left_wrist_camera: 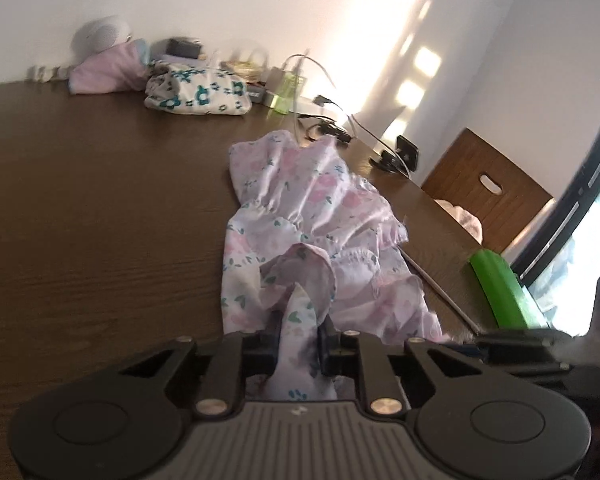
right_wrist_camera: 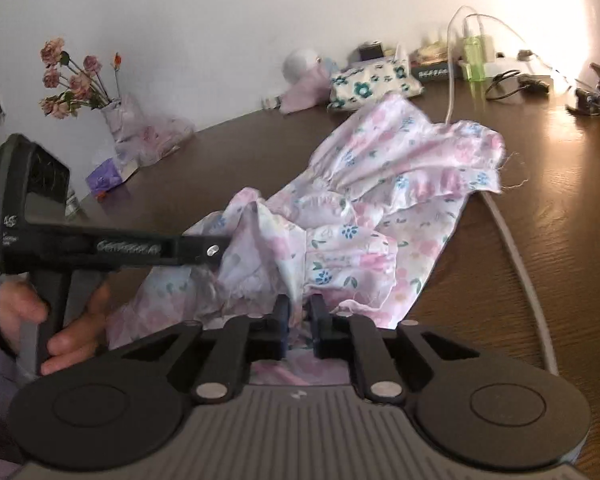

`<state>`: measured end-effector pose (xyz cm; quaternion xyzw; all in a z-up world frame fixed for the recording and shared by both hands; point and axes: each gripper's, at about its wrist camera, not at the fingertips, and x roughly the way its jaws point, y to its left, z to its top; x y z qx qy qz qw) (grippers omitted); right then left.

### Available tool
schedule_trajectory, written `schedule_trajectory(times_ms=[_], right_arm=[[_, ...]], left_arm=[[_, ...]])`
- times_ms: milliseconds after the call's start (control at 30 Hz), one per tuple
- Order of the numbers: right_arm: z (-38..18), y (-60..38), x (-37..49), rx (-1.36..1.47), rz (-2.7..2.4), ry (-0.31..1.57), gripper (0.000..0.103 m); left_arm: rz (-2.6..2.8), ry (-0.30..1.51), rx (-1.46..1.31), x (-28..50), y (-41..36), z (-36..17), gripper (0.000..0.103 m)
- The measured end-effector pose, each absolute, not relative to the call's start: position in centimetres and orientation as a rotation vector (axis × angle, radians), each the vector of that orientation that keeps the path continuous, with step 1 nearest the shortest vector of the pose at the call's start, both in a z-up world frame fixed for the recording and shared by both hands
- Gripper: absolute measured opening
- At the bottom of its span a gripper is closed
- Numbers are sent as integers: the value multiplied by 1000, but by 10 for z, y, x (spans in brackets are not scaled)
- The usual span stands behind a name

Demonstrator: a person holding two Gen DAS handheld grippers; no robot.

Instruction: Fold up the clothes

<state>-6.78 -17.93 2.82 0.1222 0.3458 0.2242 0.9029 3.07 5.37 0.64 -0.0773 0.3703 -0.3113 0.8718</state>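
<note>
We see a pink floral garment [left_wrist_camera: 300,216] lying crumpled on the dark wooden counter [left_wrist_camera: 92,220], running from the centre of the left wrist view down to its bottom edge. Our left gripper [left_wrist_camera: 300,344] sits at the bottom centre of that view, and its jaws are pinching a bunched fold of the garment — the fabric rises as a narrow peak between them. In the right wrist view the same garment [right_wrist_camera: 380,184] spreads from the centre toward the upper right, its ruffled hem near a pale cable [right_wrist_camera: 520,264] that curves down the right side of the counter. Our right gripper [right_wrist_camera: 300,320] at the bottom centre there is likewise pinching a gathered fold, the cloth drawn up tight between its jaws.

At the left of the right wrist view the left gripper appears side-on, a hand [right_wrist_camera: 60,320] in a lilac sleeve wrapped around its handle, its tip buried in the garment's edge.

In the upper left of the left wrist view, along the wall, lie a folded white cloth with teal flowers [left_wrist_camera: 198,92] and a folded pink cloth [left_wrist_camera: 104,72] — both well apart from the garment. A vase of dried roses [right_wrist_camera: 76,84] stands at the upper left of the right wrist view.
</note>
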Motion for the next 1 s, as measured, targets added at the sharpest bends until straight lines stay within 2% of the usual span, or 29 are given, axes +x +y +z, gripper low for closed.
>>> schedule_trajectory(times_ms=[167,267,333,367,433,500,533,800,1000], right_arm=[[15,-185,-66,524,605,725,8],[14,-195,-62,567,586,756,17],[28,-207,-66,502,518,694,35],[37,-215,-68,460,462,648,36],[54,-231,-71,377,349,556,36],[58,-243,-56,324,218,588,36],[57,-245,-52,343,217,616,37],[30,-242,-30,628,338,784,38],[10,-259,-13,821,181,643,35]], left_arm=[[-646,781,-168,34,62,7,14],[-642,777,-171,34,63,8,16],[-634,752,-156,30,64,12,28],[-633,729,-150,27,65,16,32],[-611,667,-149,18,72,29,51],[-578,617,-162,8,77,42,64],[-570,604,-168,3,77,47,66],[-587,586,79,-46,17,34,73],[-547,634,163,-47,7,6,72]])
